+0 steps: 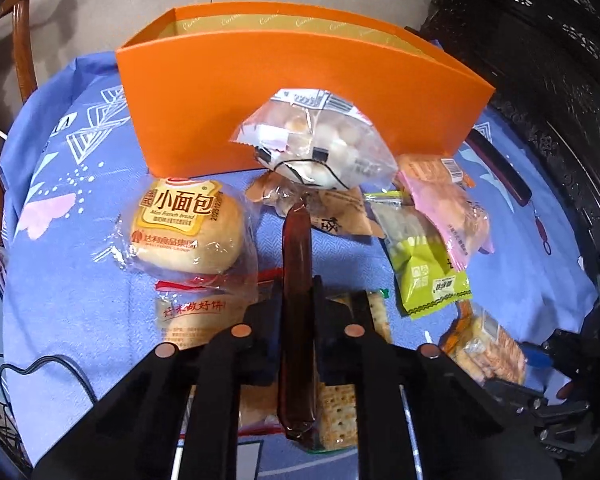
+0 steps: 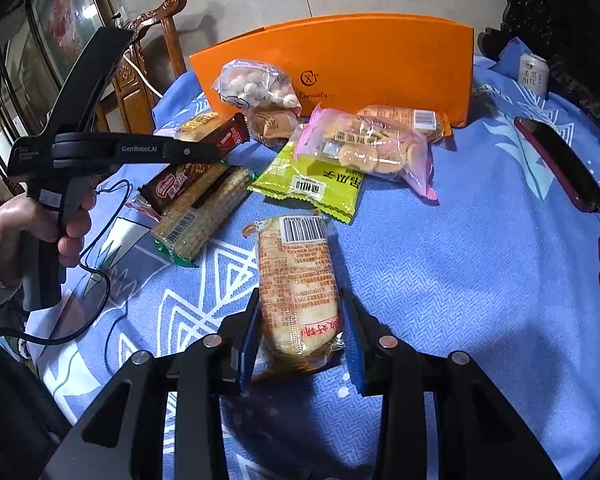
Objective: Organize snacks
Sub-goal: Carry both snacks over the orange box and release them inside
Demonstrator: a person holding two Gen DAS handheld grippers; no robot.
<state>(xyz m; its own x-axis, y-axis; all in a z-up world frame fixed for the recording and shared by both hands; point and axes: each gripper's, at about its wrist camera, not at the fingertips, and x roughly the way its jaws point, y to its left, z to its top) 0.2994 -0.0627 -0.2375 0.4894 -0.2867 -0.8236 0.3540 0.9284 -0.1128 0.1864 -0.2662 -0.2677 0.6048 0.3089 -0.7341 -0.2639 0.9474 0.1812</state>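
My left gripper point(image 1: 296, 292) is shut on a dark brown and red chocolate wafer bar point(image 1: 296, 320), seen edge-on between its fingers; in the right wrist view the bar point(image 2: 180, 182) hangs just above the soda cracker pack point(image 2: 204, 216). My right gripper point(image 2: 300, 300) is shut on an orange rice cracker pack point(image 2: 296, 280), with both blue pads against its sides. The open orange box point(image 1: 300, 92) stands at the back of the blue cloth. In front of it lie a clear bag of white round snacks point(image 1: 316, 140), a bun pack point(image 1: 188, 232), a green pack point(image 1: 424, 268) and a pink cookie bag point(image 1: 452, 208).
A dark red phone with a strap point(image 2: 560, 164) lies on the cloth at the right, and a can point(image 2: 534, 72) stands behind it. A wooden chair point(image 2: 152, 60) is at the left rear. A black cable point(image 2: 100, 280) trails from the left hand. Dark carved furniture borders the right side.
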